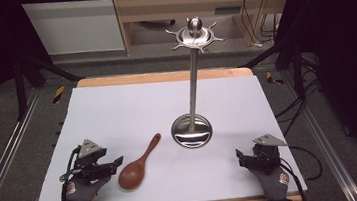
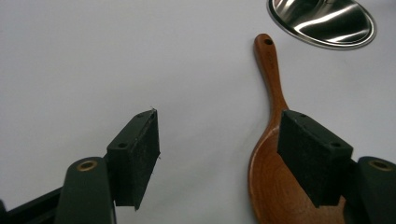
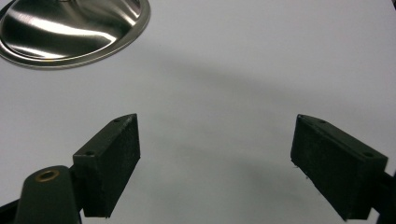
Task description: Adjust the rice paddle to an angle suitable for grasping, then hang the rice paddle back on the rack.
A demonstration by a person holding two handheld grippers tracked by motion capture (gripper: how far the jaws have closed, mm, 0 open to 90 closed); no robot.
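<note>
A brown wooden spoon (image 1: 138,165) lies flat on the white table cover (image 1: 127,111), bowl toward me, handle pointing at a steel utensil stand (image 1: 192,79). The stand has a round mirrored base (image 1: 191,131) and a hooked ring on top. My left gripper (image 1: 108,164) rests just left of the spoon's bowl, open. In the left gripper view the spoon (image 2: 271,154) passes under the right-hand pad (image 2: 310,156), and the stand base (image 2: 322,21) sits beyond. My right gripper (image 1: 245,158) sits at the front right, open, with bare cover between its jaws. The stand base (image 3: 70,28) shows at upper left.
The table's wooden edge (image 1: 164,76) runs along the back. Metal floor rails (image 1: 1,159) flank the table. Cables (image 1: 292,103) trail on the floor at the right. Shelving (image 1: 176,5) stands behind.
</note>
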